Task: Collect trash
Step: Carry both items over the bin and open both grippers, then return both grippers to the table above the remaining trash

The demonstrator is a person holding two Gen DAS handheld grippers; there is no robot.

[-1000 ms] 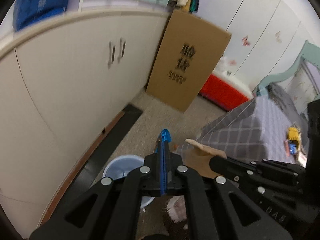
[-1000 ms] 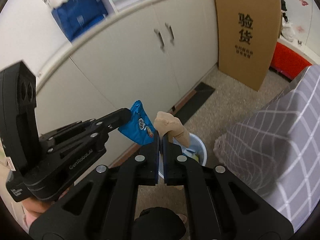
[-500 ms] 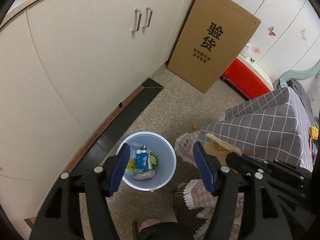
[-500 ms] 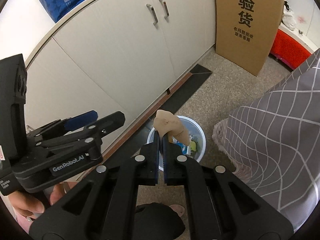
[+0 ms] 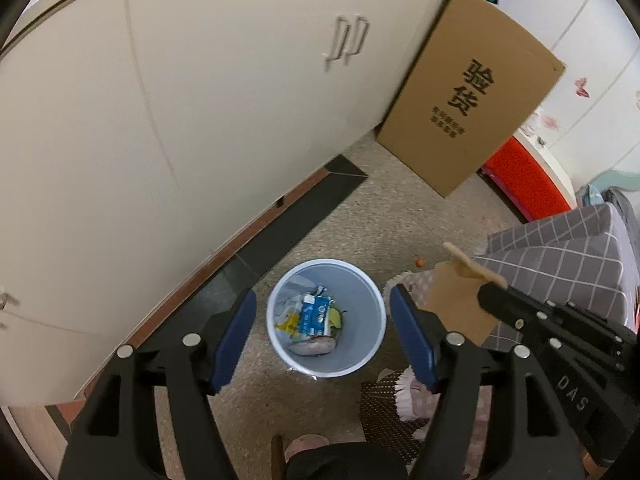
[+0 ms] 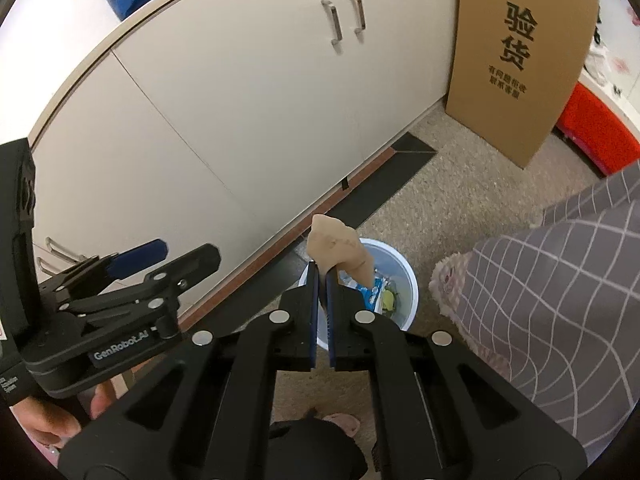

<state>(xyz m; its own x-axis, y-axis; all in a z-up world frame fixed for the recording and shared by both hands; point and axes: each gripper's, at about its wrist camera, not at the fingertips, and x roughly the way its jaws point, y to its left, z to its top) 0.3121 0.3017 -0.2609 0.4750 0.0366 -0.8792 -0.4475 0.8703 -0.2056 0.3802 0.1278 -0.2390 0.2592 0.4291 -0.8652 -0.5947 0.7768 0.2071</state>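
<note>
1. The cabinet [image 5: 168, 128] fills the scene to the left of the bin [image 5: 326, 320]; its two door handles [image 5: 348, 44] sit high up, behind and above the bin.
2. The left tool [image 5: 322, 308] hangs over the bin with its jaws wide apart and nothing between them; its blue pads [image 5: 236, 336] frame the bin's rim on either side. In the right wrist view the same tool [image 6: 180, 256] shows to the left of the bin, and a hand [image 6: 44, 424] grips its body.
3. The bin stands on the floor [image 5: 400, 208] near the cabinet's foot. Inside it lie a blue-and-white wrapper [image 5: 316, 314], a yellow scrap [image 5: 288, 324] to its left and a pale wad [image 5: 314, 346] on its near side.
4. Behind the bin, a dark floor strip [image 5: 304, 216] runs along the cabinet's base.
5. The right tool [image 6: 322, 276] is clamped on a tan paper scrap [image 6: 340, 248], its jaws pressed together on the scrap's lower edge. The scrap stands above the bin's left rim [image 6: 412, 284] in the right wrist view; in the left wrist view it [image 5: 460, 304] hangs just right of the bin.
6. A cardboard box [image 5: 468, 92] with dark printed characters leans against the cabinet, behind and right of the bin.
7. A red box [image 5: 528, 180] sits further right of the bin, beyond the cardboard.
8. A grey checked cloth [image 5: 560, 248] drapes down at the bin's right.
</note>
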